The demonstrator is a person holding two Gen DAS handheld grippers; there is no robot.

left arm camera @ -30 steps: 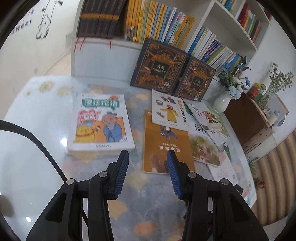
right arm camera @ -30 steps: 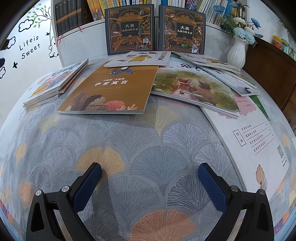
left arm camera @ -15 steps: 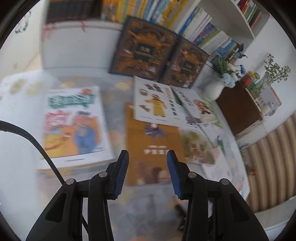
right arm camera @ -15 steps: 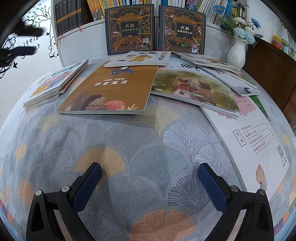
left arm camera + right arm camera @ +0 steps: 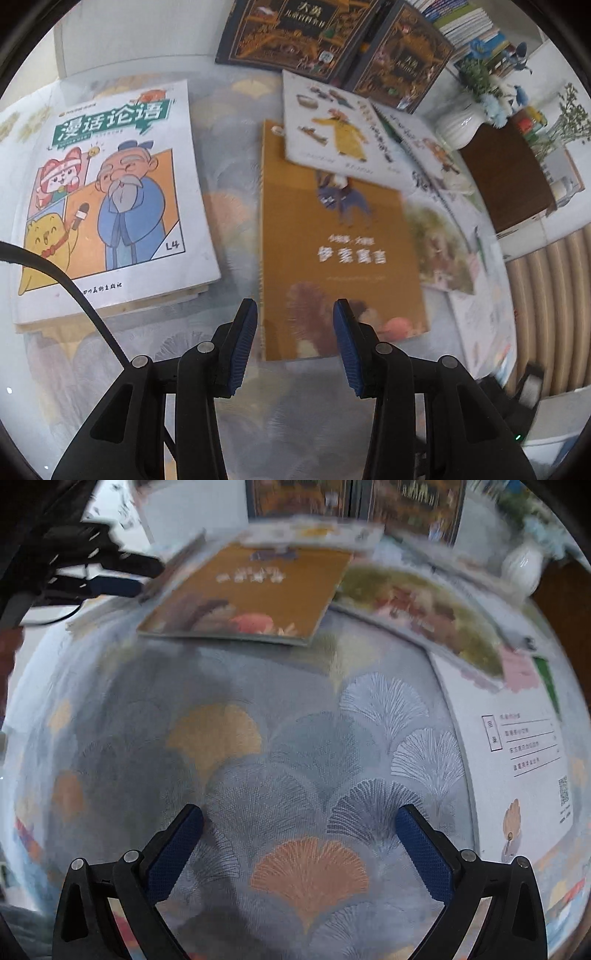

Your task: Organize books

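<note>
From the left wrist view, the left gripper (image 5: 295, 314) hangs just over the near corner of a thin ochre-orange paperback picture book (image 5: 340, 258) lying flat on the table with its fan-patterned grey cloth (image 5: 229, 206); the blue-padded jaws stand partly open with nothing between them, one pad showing over the book's spine edge and the other over its cover. The book's long axis runs away from the camera, title reading upright, spine on the left, and its far end is tucked under a white softcover with a yellow-coated figure (image 5: 332, 125). It looks light, floppy and smooth-faced, so it would likely sag if lifted by one corner; the stiffer spine edge near the bottom seems the best place to pinch, once slid free of the book on top. To the left, well apart, lies a stack topped by a white cartoon-covered book with a bearded figure in blue (image 5: 107, 195). From the right wrist view, the right gripper (image 5: 299, 834) sits over bare cloth, jaws spread wide and empty, with the orange book (image 5: 255, 590) ahead, its near short edge facing the camera, and the left gripper (image 5: 110, 583) reaching in beside it.
</note>
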